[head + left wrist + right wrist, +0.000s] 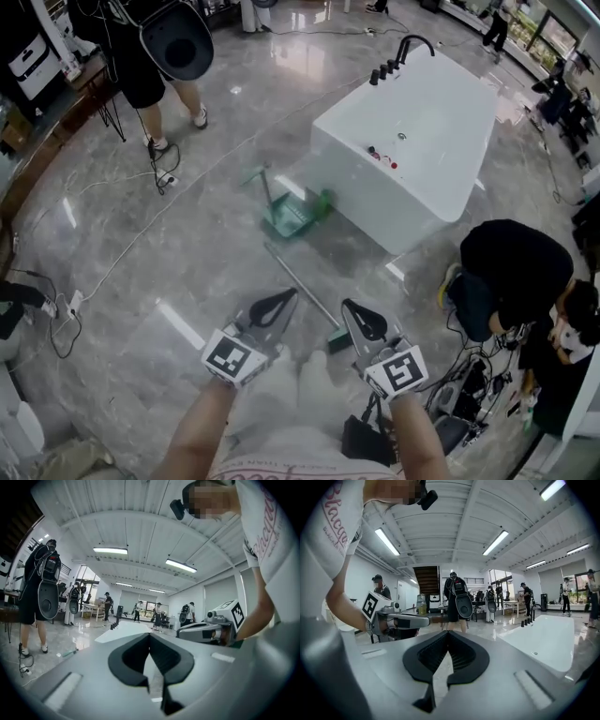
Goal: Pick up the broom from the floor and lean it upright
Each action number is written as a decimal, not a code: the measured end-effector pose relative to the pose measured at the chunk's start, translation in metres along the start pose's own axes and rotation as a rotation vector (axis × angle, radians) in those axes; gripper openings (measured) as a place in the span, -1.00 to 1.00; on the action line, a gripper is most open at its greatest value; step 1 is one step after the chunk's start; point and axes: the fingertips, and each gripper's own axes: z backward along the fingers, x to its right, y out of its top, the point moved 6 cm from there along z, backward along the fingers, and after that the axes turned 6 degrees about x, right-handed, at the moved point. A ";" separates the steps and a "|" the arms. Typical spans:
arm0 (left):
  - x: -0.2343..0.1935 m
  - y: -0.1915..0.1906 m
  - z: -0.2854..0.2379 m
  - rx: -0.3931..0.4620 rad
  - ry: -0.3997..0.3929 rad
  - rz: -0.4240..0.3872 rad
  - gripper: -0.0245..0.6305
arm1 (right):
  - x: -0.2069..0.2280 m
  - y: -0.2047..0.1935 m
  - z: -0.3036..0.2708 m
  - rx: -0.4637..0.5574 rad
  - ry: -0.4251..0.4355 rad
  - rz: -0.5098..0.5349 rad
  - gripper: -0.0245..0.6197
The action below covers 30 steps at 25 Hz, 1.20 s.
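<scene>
The broom point(302, 286) lies on the grey marble floor, its thin silver handle running diagonally from upper left to lower right. Its green head point(337, 339) sits just beside my right gripper. Both grippers hang side by side above the near end of the broom, touching nothing. My left gripper point(286, 298) point(150, 637) is to the left of the handle, with its jaws closed tip to tip and empty. The jaws of my right gripper point(349, 307) point(448, 634) are also shut and hold nothing. Neither gripper view shows the broom.
A white bathtub point(412, 141) stands beyond the broom, with a green dustpan point(298, 214) against its near corner. A person crouches at the right point(511, 272) and another stands at the upper left point(159, 56). Cables point(66, 309) trail over the floor at left, and dark gear point(366, 441) lies near my feet.
</scene>
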 end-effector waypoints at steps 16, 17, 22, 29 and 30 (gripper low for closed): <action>-0.071 -0.260 -0.025 -0.011 -0.059 0.016 -0.93 | 0.036 -0.285 -0.070 -0.113 0.086 0.004 -0.92; -0.078 -0.278 -0.026 -0.015 -0.063 0.009 -0.93 | 0.038 -0.305 -0.078 -0.132 0.094 0.009 -0.92; -0.108 -0.359 -0.034 -0.034 -0.054 -0.007 -0.93 | 0.060 -0.393 -0.108 -0.185 0.129 0.004 -0.91; -0.136 -0.451 -0.058 -0.045 -0.161 -0.030 -0.93 | 0.082 -0.501 -0.152 -0.265 0.188 -0.011 -0.79; -0.139 -0.464 -0.061 -0.058 -0.170 -0.030 -0.93 | 0.085 -0.519 -0.157 -0.292 0.190 -0.022 -0.77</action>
